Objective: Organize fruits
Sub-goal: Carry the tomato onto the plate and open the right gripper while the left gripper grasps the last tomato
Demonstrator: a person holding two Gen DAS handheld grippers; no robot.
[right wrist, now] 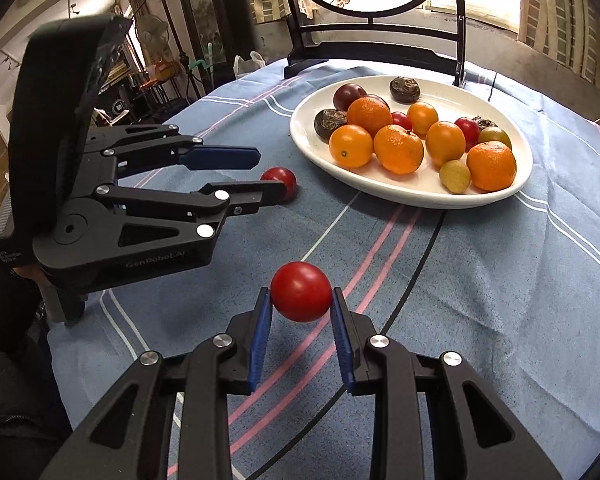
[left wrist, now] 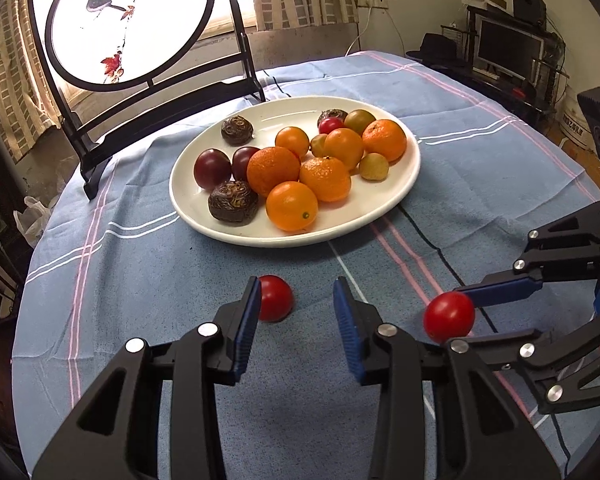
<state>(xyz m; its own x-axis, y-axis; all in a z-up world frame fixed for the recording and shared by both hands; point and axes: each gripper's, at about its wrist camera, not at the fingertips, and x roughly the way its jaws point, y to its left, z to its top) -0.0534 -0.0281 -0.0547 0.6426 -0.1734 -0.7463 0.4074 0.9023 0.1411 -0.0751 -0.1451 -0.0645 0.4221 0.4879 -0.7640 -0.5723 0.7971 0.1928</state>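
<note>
Blue cloth with pink and white stripes (left wrist: 148, 280) covers the round table, and a bright window lights the far side of the room.

From the right wrist view, the right gripper (right wrist: 301, 300) has its blue pads pressed against both sides of a red tomato (right wrist: 301, 297), holding it clear of the cloth, near the pink stripes. In the left wrist view the same tomato (left wrist: 449, 317) shows at the right, pinched at the fingertips of that gripper.

Left of it, the left gripper (left wrist: 296, 304) has its jaws spread wide with nothing between them. A second red tomato (left wrist: 274, 298) lies on the cloth just past its left pad (left wrist: 247, 320); whether the pad touches the fruit is hard to tell, since the finger hides part of it. The right wrist view shows this tomato (right wrist: 281, 182) half hidden behind the left gripper's fingertips.

Farther off sits a white oval plate (left wrist: 384, 208), piled with oranges (left wrist: 292, 206), dark purple fruits (left wrist: 212, 168), small yellow-green fruits (left wrist: 374, 166), brown wrinkled fruits (left wrist: 233, 202) and a small red one (left wrist: 331, 124). Both tomatoes lie on the near side of the plate, apart from it.

Beyond the plate, at the far left, stands a black-framed round screen painted with birds (left wrist: 128, 20).
</note>
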